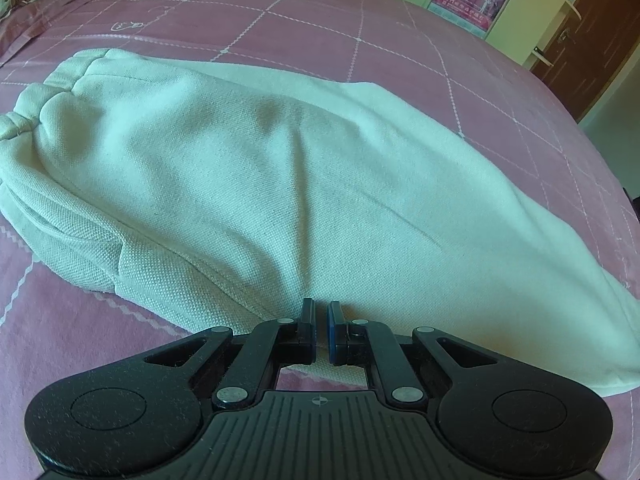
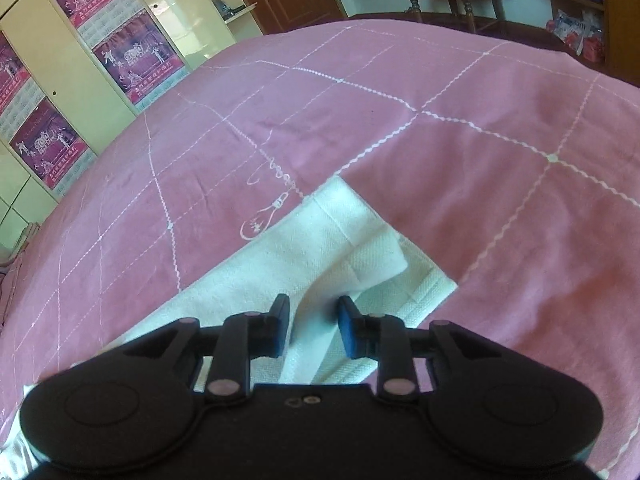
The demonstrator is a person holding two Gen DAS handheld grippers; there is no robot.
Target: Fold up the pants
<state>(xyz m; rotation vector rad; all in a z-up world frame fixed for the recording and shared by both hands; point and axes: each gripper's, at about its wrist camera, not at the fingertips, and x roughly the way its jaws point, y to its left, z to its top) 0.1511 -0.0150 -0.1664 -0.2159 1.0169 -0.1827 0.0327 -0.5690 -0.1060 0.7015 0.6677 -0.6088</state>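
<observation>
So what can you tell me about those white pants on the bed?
The pants are off-white, in a thick woven-looking fabric. They lie flat on the pink quilted bedspread, already folded lengthwise into one long shape. A gathered, bunched end shows in the left wrist view, and hemmed leg ends, one corner flipped over, show in the right wrist view. The left hand-held gripper sits nearly closed at their near edge; the right hand-held gripper hovers open over a crease.

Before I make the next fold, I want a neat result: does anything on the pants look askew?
Yes. At the leg end of the pants, one hem corner is flipped over and sticks out past the other layer, so the hems do not line up. The waist end is bunched. The bedspread looks normal.
</observation>
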